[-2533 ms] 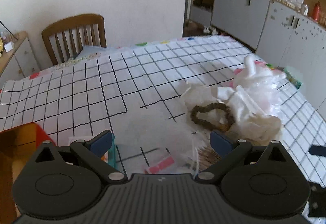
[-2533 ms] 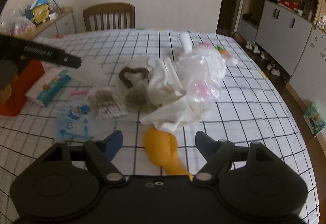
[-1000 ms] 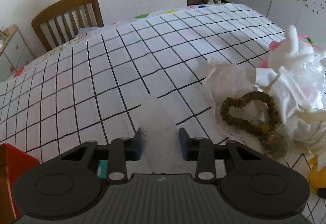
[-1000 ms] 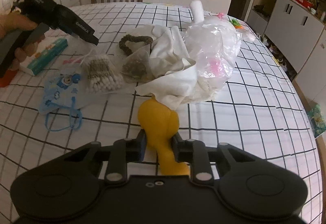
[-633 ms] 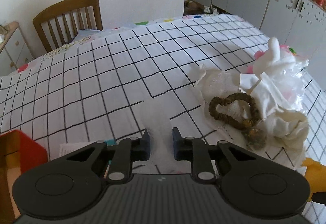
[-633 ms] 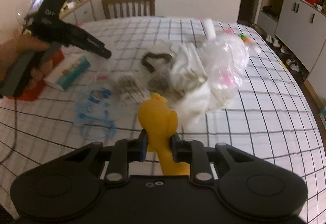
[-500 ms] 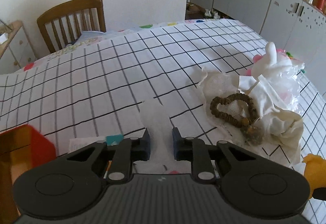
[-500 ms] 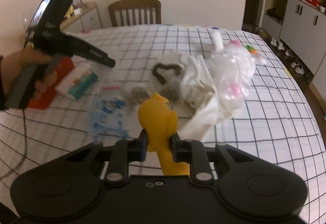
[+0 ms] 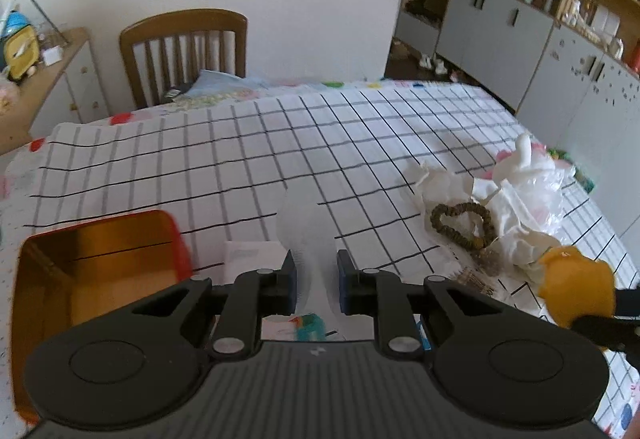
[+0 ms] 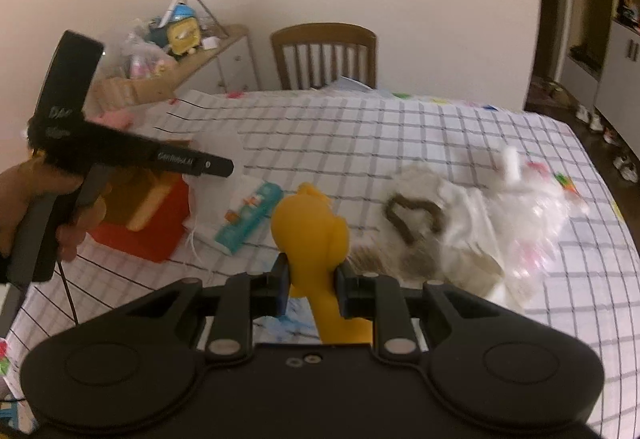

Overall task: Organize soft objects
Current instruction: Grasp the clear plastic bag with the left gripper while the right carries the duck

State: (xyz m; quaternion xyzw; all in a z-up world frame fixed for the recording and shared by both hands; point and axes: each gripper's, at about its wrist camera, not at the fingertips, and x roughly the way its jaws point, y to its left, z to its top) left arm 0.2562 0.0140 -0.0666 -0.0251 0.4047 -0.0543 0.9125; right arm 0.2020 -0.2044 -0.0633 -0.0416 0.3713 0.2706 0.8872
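Checked cloth covers the worktop point(image 9: 240, 167); left tongs point(image 9: 316, 281) pinch a white gauzy piece point(image 9: 306, 223) and right tongs point(image 10: 311, 285) clamp a yellow soft toy point(image 10: 310, 227), both lifted clear, probably bound for the red tin point(image 9: 100, 259).

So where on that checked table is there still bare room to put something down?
The far half of the table, toward the wooden chair, is bare cloth. It is crowded nearer: the red box at left, the bead loop and white bag pile at right, a teal packet between.
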